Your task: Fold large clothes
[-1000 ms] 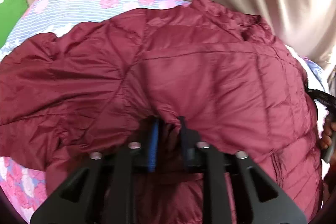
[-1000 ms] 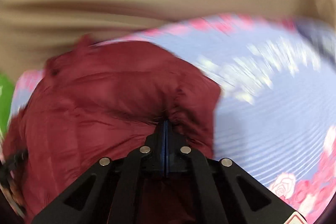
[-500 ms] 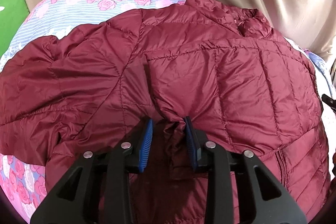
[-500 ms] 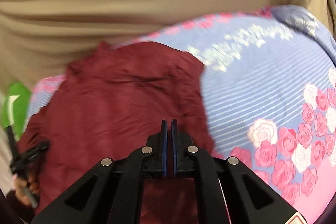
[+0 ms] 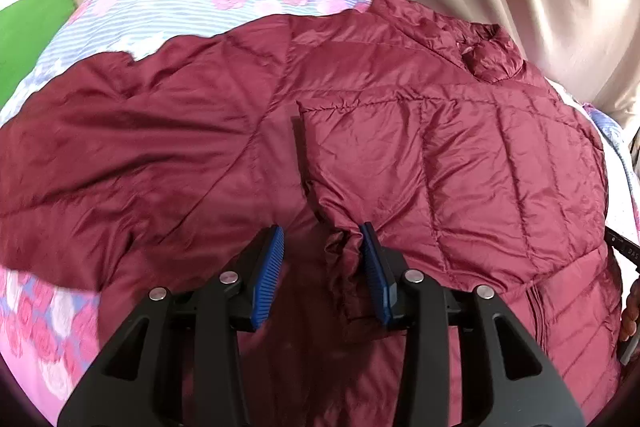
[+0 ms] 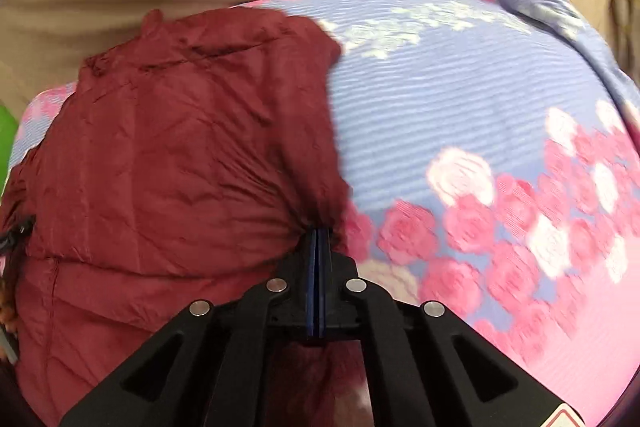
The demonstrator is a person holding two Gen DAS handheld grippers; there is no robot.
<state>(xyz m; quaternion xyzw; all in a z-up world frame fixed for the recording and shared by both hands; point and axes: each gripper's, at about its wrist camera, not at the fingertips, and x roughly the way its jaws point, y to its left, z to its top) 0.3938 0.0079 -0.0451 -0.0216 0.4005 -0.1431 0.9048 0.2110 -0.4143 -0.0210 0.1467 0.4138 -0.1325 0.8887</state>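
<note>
Jacket (image 5: 400, 147) — left tongs (image 5: 322, 259) spread wide, right tongs (image 6: 319, 239) pinching its edge.

Jacket (image 6: 168, 155) hem hidden under the right claw (image 6: 318, 239).

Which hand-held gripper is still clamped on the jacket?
The right hand-held gripper: jaws shut on the maroon jacket edge. The left hand-held gripper is open.

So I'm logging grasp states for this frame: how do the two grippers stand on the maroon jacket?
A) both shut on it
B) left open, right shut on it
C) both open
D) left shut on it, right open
B: the left gripper has its jaws spread with the maroon jacket loose between them, while the right gripper pinches the jacket's edge.
</note>
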